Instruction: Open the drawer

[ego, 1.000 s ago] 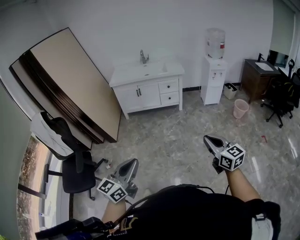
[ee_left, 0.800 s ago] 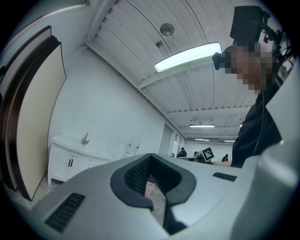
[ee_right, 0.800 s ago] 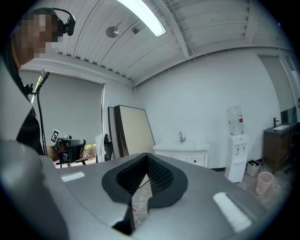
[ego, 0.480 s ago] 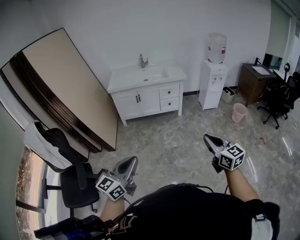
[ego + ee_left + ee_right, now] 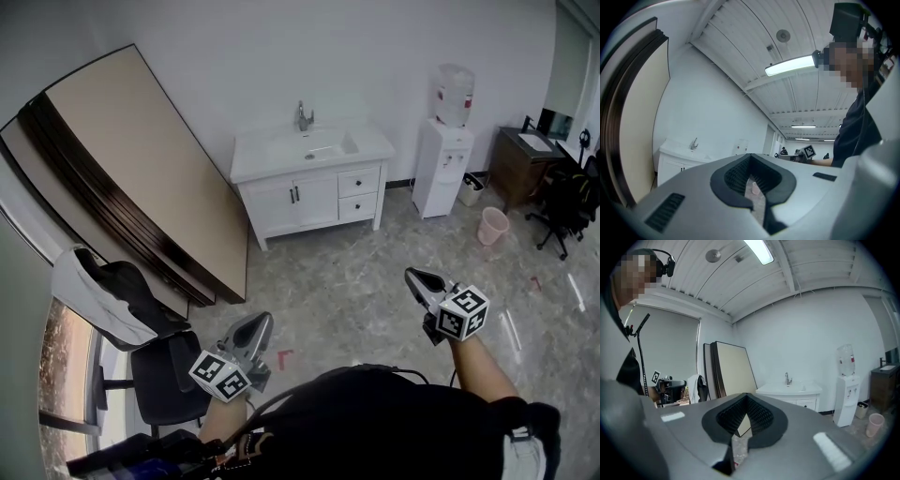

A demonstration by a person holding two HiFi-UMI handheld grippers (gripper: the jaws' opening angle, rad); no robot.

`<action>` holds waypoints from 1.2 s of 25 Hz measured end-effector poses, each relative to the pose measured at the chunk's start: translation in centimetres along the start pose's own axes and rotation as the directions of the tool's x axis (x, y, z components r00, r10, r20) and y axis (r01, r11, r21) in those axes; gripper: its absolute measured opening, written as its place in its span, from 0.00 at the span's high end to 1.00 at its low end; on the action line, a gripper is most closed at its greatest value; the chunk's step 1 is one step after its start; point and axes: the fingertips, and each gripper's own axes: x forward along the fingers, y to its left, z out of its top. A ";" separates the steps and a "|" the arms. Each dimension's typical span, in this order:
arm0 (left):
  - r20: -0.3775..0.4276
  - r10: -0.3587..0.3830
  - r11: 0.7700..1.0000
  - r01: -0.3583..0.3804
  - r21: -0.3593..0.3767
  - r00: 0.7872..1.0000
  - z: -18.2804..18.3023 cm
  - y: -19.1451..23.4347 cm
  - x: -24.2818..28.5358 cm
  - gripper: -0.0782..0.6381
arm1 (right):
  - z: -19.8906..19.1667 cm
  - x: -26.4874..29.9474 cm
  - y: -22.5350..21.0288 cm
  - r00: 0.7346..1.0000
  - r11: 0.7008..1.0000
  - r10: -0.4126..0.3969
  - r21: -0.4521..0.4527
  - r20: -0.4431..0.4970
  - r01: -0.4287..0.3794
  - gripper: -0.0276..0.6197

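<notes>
Grey stone floor [image 5: 356,281] now shows a small red mark [image 5: 284,357] just right of the left gripper [image 5: 265,321]; a second ago that mark was out of sight. The office chair [image 5: 159,375] at lower left has slid a little right. Farther off, the white vanity [image 5: 281,202] and the water dispenser [image 5: 448,169] have also shifted right in the head view, while both grippers sit at much the same spots in the frame.

The left gripper, low and left of centre, has its jaws closed together with nothing between them. The right gripper [image 5: 412,276], right of centre, is likewise closed and empty. Neither touches anything.

Well beyond them, in the upper middle against the wall, the vanity carries the upper drawer [image 5: 359,181] and the lower drawer [image 5: 357,207], stacked at its right end and both pushed in flush. Their fronts face the person. Each runs long side left to right, rising slightly toward the right.
</notes>
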 end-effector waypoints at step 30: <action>0.038 0.130 0.991 -0.130 0.008 0.991 -2.3 3.2 29.0 0.90 | 3.6 11.0 -30.0 0.987 0.987 0.159 -0.006 -0.018 -0.159 0.96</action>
